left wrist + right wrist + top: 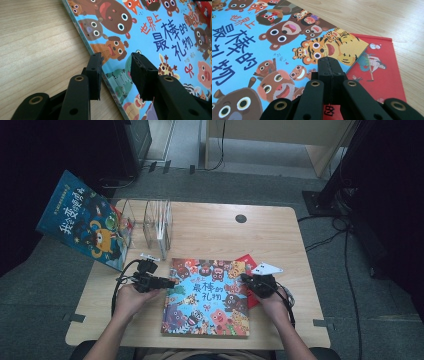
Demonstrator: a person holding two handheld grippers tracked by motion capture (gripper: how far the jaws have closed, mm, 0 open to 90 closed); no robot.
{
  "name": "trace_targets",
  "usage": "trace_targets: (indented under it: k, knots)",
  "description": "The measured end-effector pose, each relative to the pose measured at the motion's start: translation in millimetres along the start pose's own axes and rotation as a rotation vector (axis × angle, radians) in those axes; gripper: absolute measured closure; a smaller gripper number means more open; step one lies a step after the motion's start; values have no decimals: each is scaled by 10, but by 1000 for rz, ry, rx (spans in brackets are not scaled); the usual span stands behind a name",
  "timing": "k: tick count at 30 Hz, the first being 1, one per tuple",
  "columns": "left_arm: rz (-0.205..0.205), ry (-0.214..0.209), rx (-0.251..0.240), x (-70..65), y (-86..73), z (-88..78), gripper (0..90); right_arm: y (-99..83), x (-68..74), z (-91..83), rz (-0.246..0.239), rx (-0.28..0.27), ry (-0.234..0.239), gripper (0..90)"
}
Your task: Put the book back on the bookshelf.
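While left gripper (pixel 116 65) gapes astride picture book (pixel 206 297) edge, right gripper (pixel 329 65) closed, empty — bare table (pixel 210 227) beyond.

High view soft and low-res, room dark toward left and right edges, table (pixel 210 227) evenly lit from above, weak shadows. Both gripper views bright and sharper; pale sheen on the wood at left of left gripper view. Near jaws slightly soft, far background blurs.

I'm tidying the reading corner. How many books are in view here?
3: the animal-cover book flat at the table's front, a red book partly under its right edge, and a blue book leaning at the table's left corner. More may be hidden beneath.
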State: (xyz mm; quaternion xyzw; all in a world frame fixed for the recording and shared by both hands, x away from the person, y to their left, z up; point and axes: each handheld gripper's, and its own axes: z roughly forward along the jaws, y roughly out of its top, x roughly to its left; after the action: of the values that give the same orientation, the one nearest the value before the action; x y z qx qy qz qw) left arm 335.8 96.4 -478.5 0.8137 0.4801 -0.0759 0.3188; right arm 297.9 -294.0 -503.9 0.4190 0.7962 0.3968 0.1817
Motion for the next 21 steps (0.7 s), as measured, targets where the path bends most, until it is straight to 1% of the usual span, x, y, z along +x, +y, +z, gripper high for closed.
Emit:
trace_targets:
  k: [3, 6, 8, 9, 11, 12, 15, 19, 21]
  knots:
    - [6, 2, -1, -34, -7, 15, 626, 1, -31, 7, 2, -3, -5, 900]
    - [10, 7, 2, -64, 2, 31, 626, 2, -72, 15, 20, -9, -5, 900]
    - [1, 3, -4, -70, 7, 44, 627, 4, -100, 23, 31, -14, -1, 900]
    - [6, 0, -1, -69, 10, 47, 629, 7, -111, 28, 33, -14, -3, 900]
    - [2, -1, -6, -90, 14, 65, 630, 26, -129, 37, 25, -7, -10, 900]
    - [8, -4, -5, -98, 15, 70, 629, 28, -149, 44, 26, -12, -16, 900]
    - [17, -6, -1, -130, 8, 86, 628, 30, -188, 45, 46, -11, -14, 900]
    - [7, -21, -4, -154, -2, 102, 628, 43, -229, 59, 46, -13, -18, 900]
    - [10, -30, -5, -178, -18, 113, 628, 57, -254, 71, 46, -11, -19, 900]
